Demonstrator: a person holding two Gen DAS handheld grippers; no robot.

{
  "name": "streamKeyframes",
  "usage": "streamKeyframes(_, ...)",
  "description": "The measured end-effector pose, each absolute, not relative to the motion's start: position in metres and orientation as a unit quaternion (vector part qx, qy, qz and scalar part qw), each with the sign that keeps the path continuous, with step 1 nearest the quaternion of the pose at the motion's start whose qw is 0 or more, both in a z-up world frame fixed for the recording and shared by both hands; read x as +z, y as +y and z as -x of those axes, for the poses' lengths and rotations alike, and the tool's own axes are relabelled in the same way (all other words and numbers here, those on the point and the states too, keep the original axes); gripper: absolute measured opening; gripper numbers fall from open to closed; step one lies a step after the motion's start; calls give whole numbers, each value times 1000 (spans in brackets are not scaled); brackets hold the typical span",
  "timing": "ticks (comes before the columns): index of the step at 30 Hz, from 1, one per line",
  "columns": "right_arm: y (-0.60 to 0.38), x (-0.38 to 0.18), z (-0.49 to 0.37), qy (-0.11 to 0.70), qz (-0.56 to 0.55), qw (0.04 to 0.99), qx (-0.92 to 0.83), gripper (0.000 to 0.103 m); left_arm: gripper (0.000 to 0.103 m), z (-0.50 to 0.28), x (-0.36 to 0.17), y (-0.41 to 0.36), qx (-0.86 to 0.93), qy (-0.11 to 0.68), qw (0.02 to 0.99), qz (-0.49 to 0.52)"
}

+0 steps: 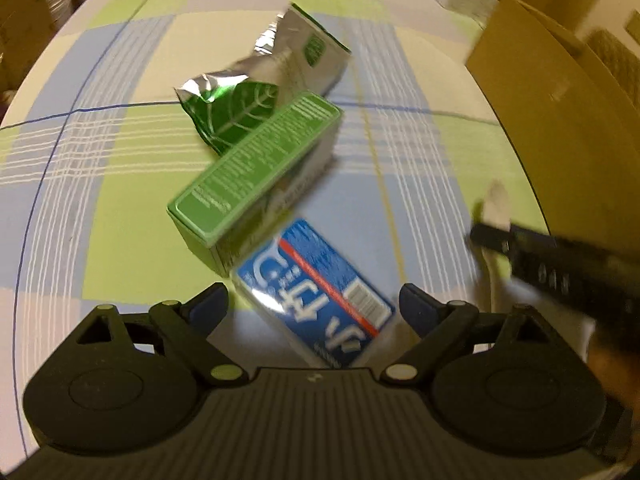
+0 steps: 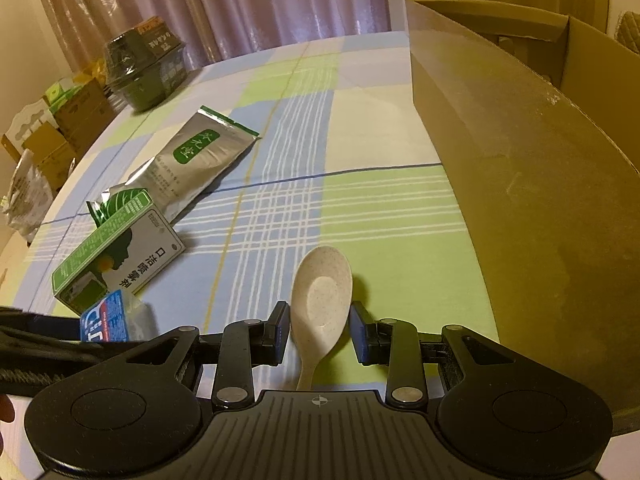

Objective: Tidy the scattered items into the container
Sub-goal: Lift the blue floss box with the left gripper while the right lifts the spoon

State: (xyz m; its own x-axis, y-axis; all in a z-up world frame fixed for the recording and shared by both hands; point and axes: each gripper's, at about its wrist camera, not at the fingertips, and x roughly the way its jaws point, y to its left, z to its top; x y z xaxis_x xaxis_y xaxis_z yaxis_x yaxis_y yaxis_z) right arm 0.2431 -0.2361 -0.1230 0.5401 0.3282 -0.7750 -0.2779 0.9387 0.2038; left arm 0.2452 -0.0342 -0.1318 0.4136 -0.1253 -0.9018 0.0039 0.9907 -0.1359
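Left wrist view: mounted behind the left tongs (image 1: 314, 304), aimed steeply down, close over the blue box (image 1: 316, 292) and green box (image 1: 256, 176) on the desk (image 1: 120, 240).
Right wrist view: behind the right tongs (image 2: 319, 332), angled lower across the desk toward the curtain (image 2: 200, 8).
Shared: both boxes, foil pouch (image 2: 196, 168), cardboard box (image 2: 520, 160).

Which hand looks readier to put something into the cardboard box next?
Right. The right gripper already straddles the beige spoon, right beside the cardboard box. The left gripper hangs open over the blue box, farther from it.
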Motion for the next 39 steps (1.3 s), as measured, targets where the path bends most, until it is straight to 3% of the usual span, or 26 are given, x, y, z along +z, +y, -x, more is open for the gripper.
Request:
streamKeyframes(5,-237,-122,-243,447,-29,877,172,35,79,-239,-129,-51,-106,545,832,-24)
streamKeyframes(9,-233,-123,-241,447,-27,876,181,35,79,-223,-126,-50,-149,563,811,-64)
streamKeyframes(15,-231,-123,-240,447,-25,875,183,35,84,-216,-123,-35,-91,573,814,-13)
streamKeyframes(22,-234,-123,-241,449,-31,876,174,35,64,-214,-122,-57,-174,522,830,-91)
streamKeyframes(30,-231,-124,-240,450,-28,874,181,35,60,-218,-130,-42,-122,566,815,-9)
streamKeyframes(31,-232,-123,-240,449,-28,874,180,35,54,-217,-132,-42,-118,570,813,-6)
streamKeyframes(39,-226,-125,-235,453,-11,870,197,35,55,-214,-132,-48,-116,570,813,-34)
